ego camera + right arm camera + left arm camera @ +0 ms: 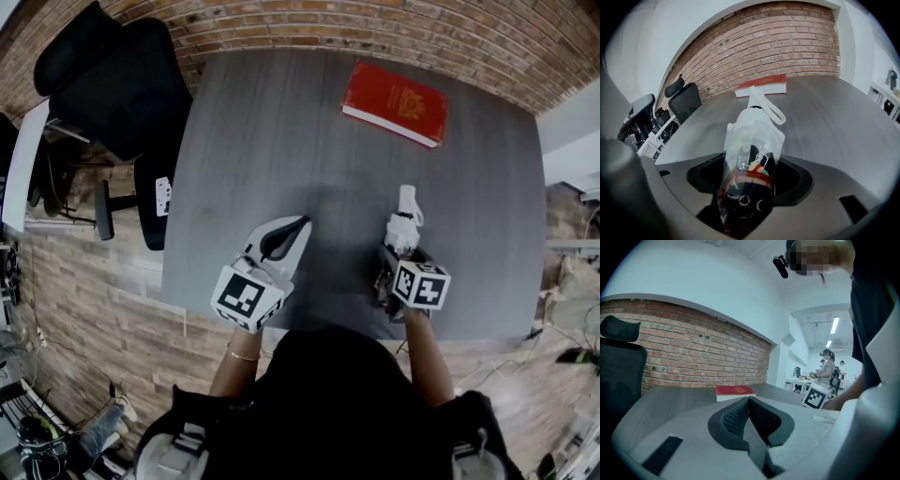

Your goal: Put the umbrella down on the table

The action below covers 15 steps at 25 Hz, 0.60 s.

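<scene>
Head view: the person's head hides the near edge of the grey table [281, 122]. The right gripper [401, 251] is clamped on the folded umbrella [406, 217], whose white end pokes past the tips toward the red book [395, 103], with bare tabletop between them.

Left gripper view: the left gripper [749, 401] has its jaws pressed together, with nothing between them.

Right gripper view: the plastic-sleeved umbrella [752, 154] fills the jaws, and its lower end is cut off.
</scene>
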Each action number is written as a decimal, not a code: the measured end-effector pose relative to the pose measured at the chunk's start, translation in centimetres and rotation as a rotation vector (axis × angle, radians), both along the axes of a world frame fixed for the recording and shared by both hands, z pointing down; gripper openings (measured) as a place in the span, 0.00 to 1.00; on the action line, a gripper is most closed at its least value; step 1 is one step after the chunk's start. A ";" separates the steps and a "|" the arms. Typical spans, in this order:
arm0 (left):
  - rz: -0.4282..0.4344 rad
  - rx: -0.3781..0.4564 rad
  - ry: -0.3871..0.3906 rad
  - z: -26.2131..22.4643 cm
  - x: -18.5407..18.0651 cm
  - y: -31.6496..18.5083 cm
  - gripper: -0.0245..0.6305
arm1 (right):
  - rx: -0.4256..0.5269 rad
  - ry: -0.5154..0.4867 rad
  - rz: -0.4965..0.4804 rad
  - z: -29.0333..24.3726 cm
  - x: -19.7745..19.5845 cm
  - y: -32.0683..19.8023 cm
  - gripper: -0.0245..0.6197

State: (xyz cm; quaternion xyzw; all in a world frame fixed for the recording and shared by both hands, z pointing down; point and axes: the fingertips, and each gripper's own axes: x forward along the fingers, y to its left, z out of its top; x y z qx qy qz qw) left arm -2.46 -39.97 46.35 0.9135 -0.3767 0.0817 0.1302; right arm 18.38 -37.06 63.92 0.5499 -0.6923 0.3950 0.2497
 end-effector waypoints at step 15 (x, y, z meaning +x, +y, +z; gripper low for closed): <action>-0.002 -0.003 0.001 0.0 0.0 0.5 0.03 | -0.036 -0.005 0.001 0.8 0.1 -0.2 0.50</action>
